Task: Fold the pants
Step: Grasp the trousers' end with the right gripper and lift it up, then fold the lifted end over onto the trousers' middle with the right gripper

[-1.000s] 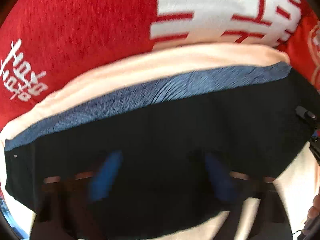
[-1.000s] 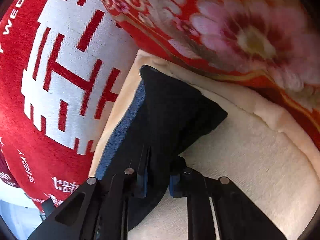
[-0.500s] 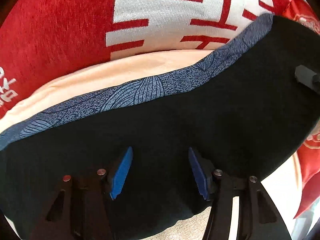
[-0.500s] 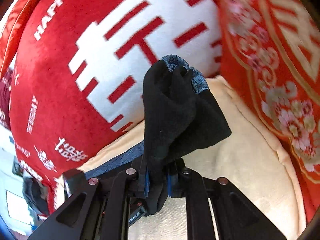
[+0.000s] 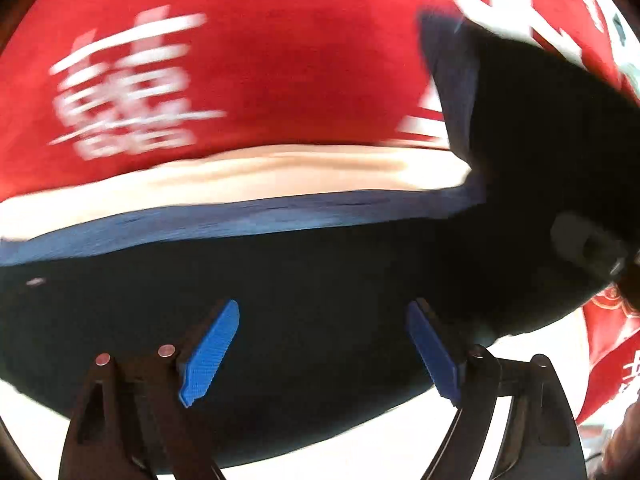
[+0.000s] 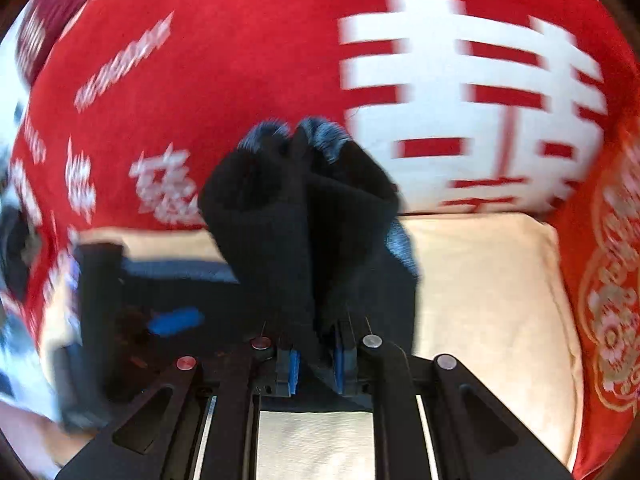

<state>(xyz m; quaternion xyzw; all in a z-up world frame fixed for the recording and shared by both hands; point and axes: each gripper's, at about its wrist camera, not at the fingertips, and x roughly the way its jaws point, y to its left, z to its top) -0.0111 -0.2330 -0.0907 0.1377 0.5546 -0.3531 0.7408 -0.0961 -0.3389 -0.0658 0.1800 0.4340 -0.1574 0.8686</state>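
The pants [image 5: 304,280] are black with a blue patterned band along the far edge and lie on a cream cushion. My left gripper [image 5: 320,320] is open just above the black cloth, blue pads apart and empty. My right gripper [image 6: 316,356] is shut on a bunched end of the pants [image 6: 304,208] and holds it raised off the cushion. That raised end also shows at the right of the left wrist view [image 5: 540,128]. The left gripper appears blurred at the left of the right wrist view [image 6: 172,322].
A red pillow with white characters [image 6: 460,80] stands behind the cream cushion [image 6: 480,280]. A red pillow with gold floral pattern [image 6: 608,300] stands at the right. Red cloth with white lettering [image 5: 200,80] fills the back in the left wrist view.
My right gripper has lifted the pants end and carried it leftward over the cushion. My left gripper has shifted left and its jaws have opened wider. Both views are motion-blurred.
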